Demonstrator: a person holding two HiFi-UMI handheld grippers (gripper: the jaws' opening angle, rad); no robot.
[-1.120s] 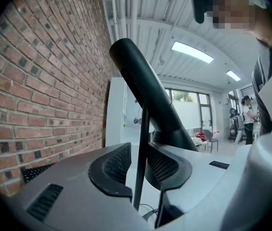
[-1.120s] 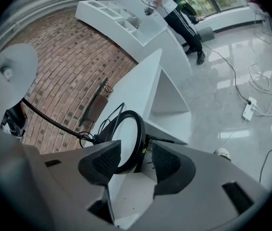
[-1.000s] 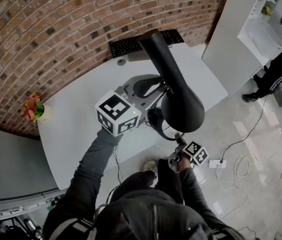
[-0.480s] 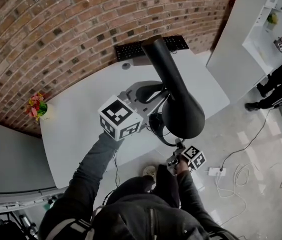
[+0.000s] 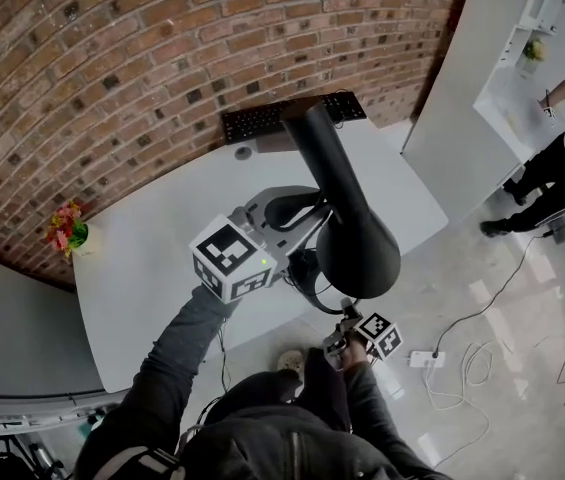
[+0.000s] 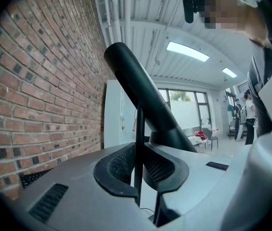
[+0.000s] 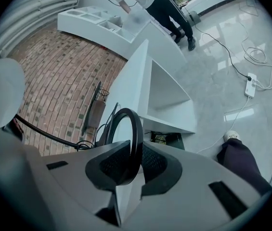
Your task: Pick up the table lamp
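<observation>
- L gripper: jaws closing, pads pinch the thin black rod of the table lamp.
- R gripper: jaws closing too, pads squeeze a thin black ring. I think it's the lamp's foot.
- Lamp is tipped over btwn my two grippers, above the near edge of the white table. Can't tell if any bit rests on it.
- Big dark shade is the fat part, so prob top-heavy.
- Looks hard & stiff, maybe metal. Rod & ring are thin and smooth, so it could slip or spin.
- Best hold: both grippers, rod + ring, not the shade.
</observation>
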